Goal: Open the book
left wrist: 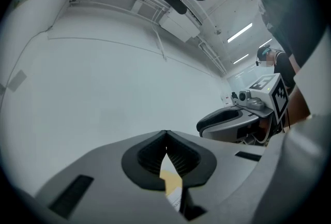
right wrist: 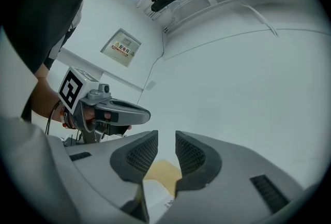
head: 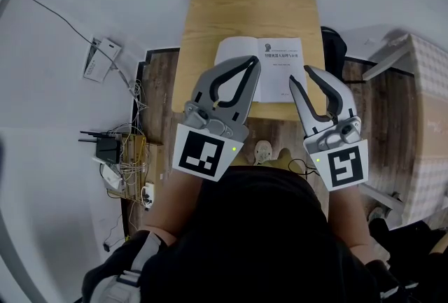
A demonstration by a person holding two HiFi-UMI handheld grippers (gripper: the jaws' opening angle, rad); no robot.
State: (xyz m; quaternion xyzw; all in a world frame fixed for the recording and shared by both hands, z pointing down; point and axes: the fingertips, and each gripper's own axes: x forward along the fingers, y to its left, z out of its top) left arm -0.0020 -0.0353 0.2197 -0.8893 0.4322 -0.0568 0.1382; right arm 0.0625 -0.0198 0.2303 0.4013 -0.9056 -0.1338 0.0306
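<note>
In the head view a wooden tabletop carries the book, seemingly already spread; its heading is too small to read. The left gripper view shows the left claw closed, empty. In the right gripper view the right claw stands parted, empty; pressing the pages flat gently seems wise. The wall sign is unreadable.

Wooden table, router, cables, perhaps shoe
</note>
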